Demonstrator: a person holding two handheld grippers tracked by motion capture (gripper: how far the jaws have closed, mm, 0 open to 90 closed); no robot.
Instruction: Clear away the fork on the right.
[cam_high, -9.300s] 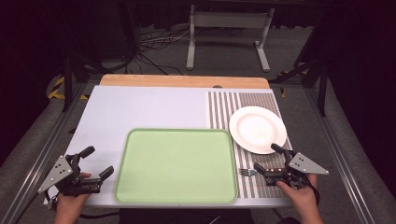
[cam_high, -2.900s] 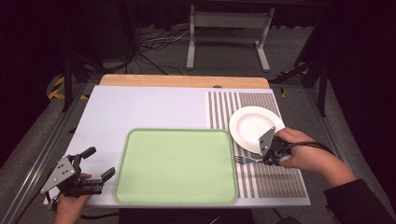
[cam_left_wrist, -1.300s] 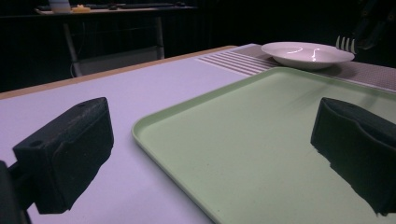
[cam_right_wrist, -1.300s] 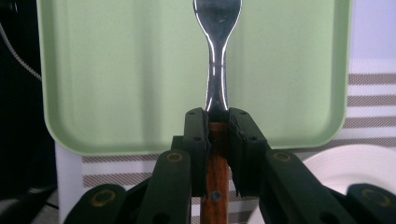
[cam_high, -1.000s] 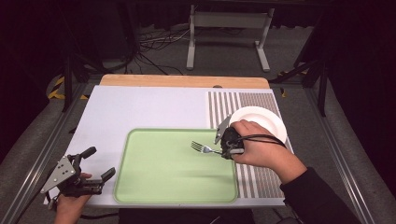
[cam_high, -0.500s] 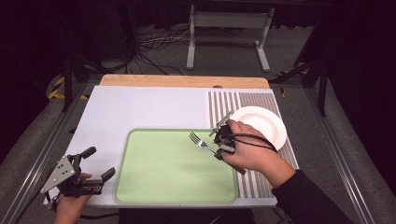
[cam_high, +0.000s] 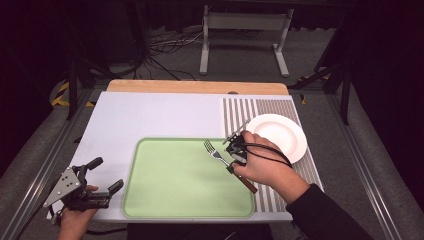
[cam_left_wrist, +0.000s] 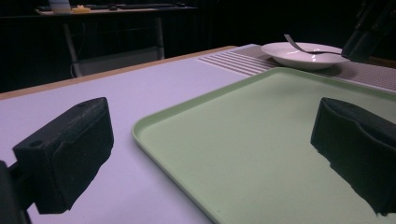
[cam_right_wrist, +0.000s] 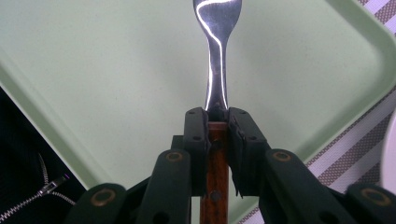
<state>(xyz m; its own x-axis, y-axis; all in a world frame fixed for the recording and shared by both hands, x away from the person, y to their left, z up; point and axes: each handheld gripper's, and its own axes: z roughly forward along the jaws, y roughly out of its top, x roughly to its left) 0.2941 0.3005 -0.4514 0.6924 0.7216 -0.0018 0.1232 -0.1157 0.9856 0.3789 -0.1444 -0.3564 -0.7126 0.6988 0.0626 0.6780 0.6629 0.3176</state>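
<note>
One tool (cam_right_wrist: 217, 122) clamps the fork (cam_right_wrist: 217, 56) over the tray (cam_right_wrist: 116, 79).

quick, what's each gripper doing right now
Left gripper: open, empty.
Right gripper: closed on the wooden-handled metal fork.

Fork (cam_right_wrist: 217, 56) tines beyond top edge

Fork (cam_right_wrist: 217, 70): glossy polished metal beyond the matt black plastic fingers (cam_right_wrist: 196, 135), brown wooden handle between them; beneath, a smooth matt green plastic tray (cam_right_wrist: 116, 70).
</note>
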